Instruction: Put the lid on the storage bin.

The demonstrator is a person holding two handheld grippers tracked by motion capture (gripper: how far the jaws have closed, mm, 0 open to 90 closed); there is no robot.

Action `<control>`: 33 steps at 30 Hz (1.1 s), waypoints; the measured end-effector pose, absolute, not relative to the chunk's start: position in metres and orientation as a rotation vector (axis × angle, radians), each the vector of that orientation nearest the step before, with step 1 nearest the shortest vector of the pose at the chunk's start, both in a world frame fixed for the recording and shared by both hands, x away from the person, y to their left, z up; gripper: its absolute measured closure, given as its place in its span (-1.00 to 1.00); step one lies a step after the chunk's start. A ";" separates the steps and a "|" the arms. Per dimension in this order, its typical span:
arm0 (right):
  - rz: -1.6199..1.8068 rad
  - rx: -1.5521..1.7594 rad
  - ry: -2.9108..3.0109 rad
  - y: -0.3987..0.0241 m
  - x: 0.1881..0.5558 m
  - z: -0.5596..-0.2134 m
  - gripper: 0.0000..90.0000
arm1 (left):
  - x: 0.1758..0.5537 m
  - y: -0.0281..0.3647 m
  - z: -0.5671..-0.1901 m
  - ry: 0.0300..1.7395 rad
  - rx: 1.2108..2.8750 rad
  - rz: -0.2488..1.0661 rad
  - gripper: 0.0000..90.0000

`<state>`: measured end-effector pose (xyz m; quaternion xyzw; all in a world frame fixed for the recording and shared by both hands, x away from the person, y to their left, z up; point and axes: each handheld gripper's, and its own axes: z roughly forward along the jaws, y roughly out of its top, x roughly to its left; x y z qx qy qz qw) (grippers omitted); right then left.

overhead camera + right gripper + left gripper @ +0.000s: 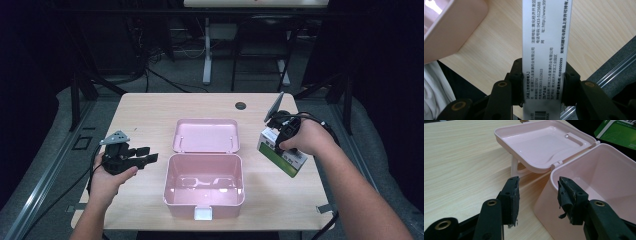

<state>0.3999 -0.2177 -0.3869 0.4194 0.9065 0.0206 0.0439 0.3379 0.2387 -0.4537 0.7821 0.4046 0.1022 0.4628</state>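
I hold a small box in my right gripper, off the table, out to the right of the pink case. In the right gripper view the two black jaws press on the box's two big flat sides, with a thin white side full of tiny print facing the camera. The box is white and green. I think it is a medicine box made of thin card, so it should be very light. It may be a bit soft too, so if I squeeze hard the sides could cave in. The card looks smooth, so it might slip if my hold is too loose. I hold it near one end, and the long part sticks out past the jaws, so it could swing or tip. A hold closer to the middle would feel safer. My left gripper waits just left of the pink case with its jaws apart and nothing between them. In the left gripper view the pads look worn and frayed, and the near corner of the case sits right in front of them. The case stands open and its lid lies flat behind it. The inside looks bare, so I guess the box goes in there next. It looks wide enough if I lay the box down flat.
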 end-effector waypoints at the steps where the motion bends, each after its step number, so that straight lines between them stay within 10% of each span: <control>1: 0.063 1.276 2.774 -0.217 0.399 -0.386 0.36 | 0.338 0.239 -0.454 0.995 1.923 0.251 0.16; 33: 0.086 0.969 2.908 -0.169 0.364 -0.348 0.36 | 0.338 0.239 -0.455 1.003 1.923 0.242 0.15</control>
